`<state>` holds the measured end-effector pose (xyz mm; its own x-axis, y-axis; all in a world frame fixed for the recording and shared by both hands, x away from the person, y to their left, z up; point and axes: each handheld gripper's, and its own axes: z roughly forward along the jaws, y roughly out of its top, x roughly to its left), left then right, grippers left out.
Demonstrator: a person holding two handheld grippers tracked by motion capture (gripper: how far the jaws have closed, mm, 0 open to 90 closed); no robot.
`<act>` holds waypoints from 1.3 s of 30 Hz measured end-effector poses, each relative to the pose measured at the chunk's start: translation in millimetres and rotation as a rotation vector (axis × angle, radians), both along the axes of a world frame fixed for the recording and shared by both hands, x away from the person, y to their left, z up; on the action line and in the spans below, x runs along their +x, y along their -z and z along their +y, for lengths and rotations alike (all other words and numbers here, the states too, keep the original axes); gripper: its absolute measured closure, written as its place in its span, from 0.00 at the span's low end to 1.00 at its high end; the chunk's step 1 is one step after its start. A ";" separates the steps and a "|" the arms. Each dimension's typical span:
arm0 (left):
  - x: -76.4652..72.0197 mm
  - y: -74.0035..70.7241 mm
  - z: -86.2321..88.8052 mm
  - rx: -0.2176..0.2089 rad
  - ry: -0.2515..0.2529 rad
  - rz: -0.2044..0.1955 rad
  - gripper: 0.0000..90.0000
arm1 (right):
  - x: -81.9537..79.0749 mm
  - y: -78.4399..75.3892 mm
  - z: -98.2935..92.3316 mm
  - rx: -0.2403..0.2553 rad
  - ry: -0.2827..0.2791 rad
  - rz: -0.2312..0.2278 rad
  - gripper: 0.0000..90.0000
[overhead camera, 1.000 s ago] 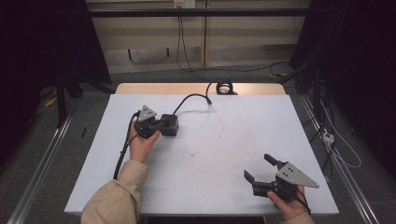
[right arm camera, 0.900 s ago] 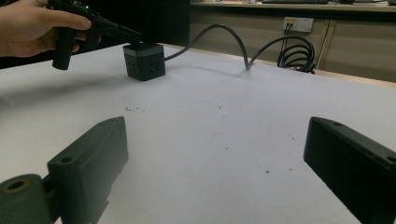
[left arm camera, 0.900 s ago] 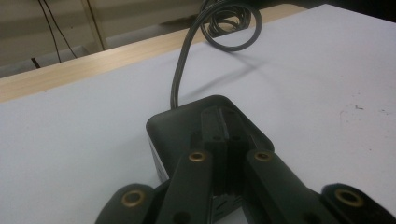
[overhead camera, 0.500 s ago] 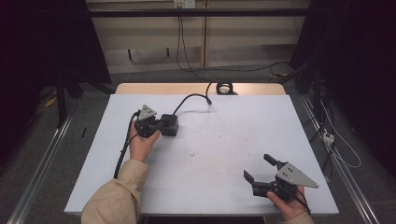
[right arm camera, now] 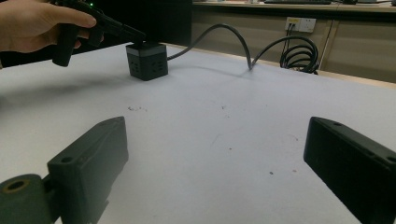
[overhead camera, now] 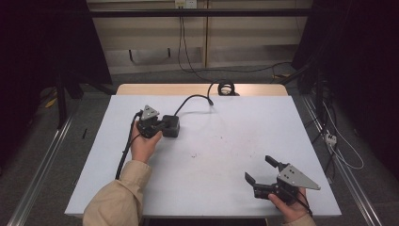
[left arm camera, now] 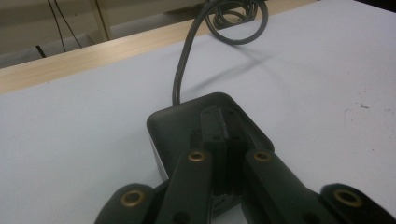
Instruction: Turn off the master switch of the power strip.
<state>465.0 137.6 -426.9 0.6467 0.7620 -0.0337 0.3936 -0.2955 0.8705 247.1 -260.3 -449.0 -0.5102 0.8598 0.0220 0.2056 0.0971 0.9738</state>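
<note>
A: Tabletop (overhead camera: 211,155) white, dark room behind. Where is the cube?

B: Cube (overhead camera: 170,125) sits upper left of centre in the high view, its cable (overhead camera: 193,100) running to the far edge.

A: Left tongs?

B: Left tongs (overhead camera: 162,125) together, tips over the cube's top.

A: Right tongs?

B: Right tongs (overhead camera: 258,170) apart, lower right, holding nothing.

left gripper (overhead camera: 162,126) fingers together, right gripper (overhead camera: 261,169) fingers apart
</note>
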 end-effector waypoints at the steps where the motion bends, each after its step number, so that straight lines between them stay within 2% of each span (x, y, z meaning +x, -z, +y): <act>1: 0.1 0.1 0.1 -0.001 0.002 0.001 1.00 | -0.2 0.0 0.0 0.000 0.000 0.000 0.07; 2: 0.4 0.2 0.3 0.009 0.004 -0.003 1.00 | -0.2 0.0 0.0 0.000 0.000 0.000 0.07; 10: -0.7 0.6 -0.8 0.006 -0.005 -0.003 1.00 | -0.2 0.0 -0.3 -0.001 -0.001 -0.001 0.07; 13: 0.0 0.9 1.0 -0.007 -0.004 0.004 1.00 | 0.2 0.1 -0.5 -0.001 0.002 0.000 0.07; 14: 0.0 0.6 1.2 0.004 0.001 -0.001 1.00 | 0.2 0.0 -0.4 0.000 0.002 0.000 0.07; 20: -0.2 1.3 0.6 -0.024 -0.013 0.011 1.00 | 0.2 -0.1 -0.2 -0.001 0.001 0.001 0.07; 30: 1.0 1.8 2.6 -0.042 -0.007 0.018 1.00 | 0.6 0.0 -0.9 0.000 0.003 0.000 0.07; 33: 0.7 1.2 2.6 -0.038 -0.006 0.012 1.00 | 0.7 0.1 -1.1 0.003 0.003 0.001 0.07; 39: 0.7 0.9 -0.5 -0.062 -0.002 0.009 1.00 | 0.8 0.3 -1.4 0.004 0.002 0.001 0.07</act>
